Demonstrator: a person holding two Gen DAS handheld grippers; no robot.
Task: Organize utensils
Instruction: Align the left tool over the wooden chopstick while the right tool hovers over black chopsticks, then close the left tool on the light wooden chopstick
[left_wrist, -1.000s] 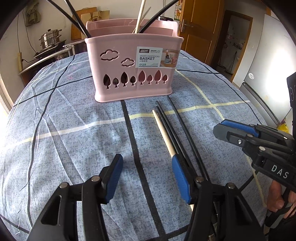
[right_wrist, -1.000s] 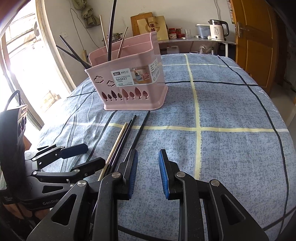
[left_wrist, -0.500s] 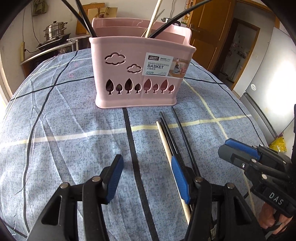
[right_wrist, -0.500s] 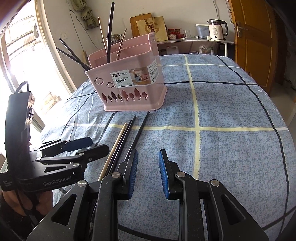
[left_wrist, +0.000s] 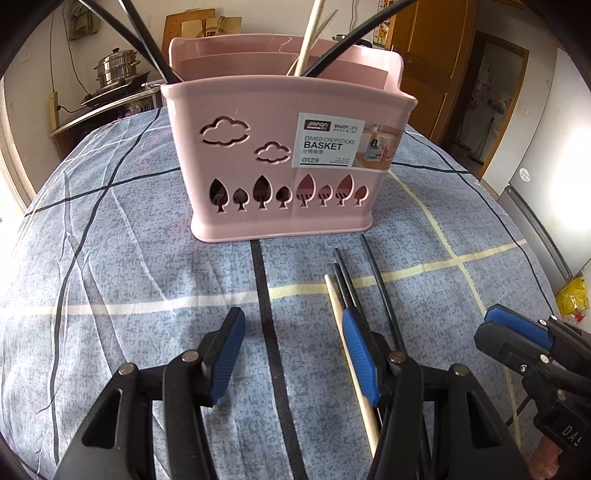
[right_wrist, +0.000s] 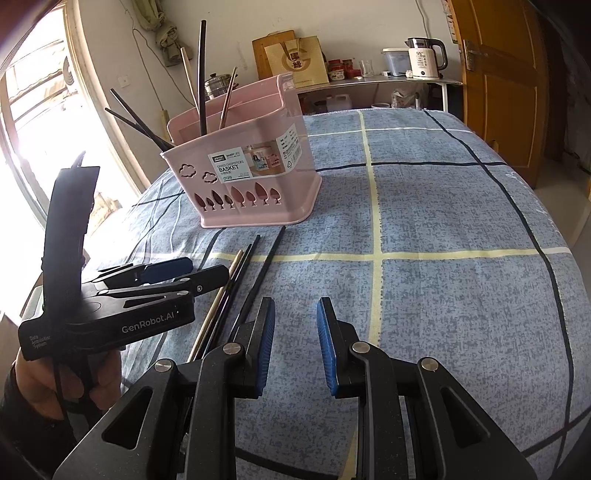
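Chopsticks lie loose on the bench (left_wrist: 110, 258), which wears a blue checked cloth: one wooden stick (left_wrist: 341, 321) and three black sticks (left_wrist: 376, 273) side by side, their tips pointing at the pink basket (left_wrist: 258, 147) just beyond. More sticks stand in the basket's compartments. Left tongs (left_wrist: 291, 354) gape wide with nothing between the pads (left_wrist: 225, 350); the right pad sits over the black sticks, whether touching I cannot tell. Right tongs (right_wrist: 295, 343) stand narrowly apart and empty over bare cloth, just right of the sticks. A hand (right_wrist: 37, 384) grips the left tongs' handle.
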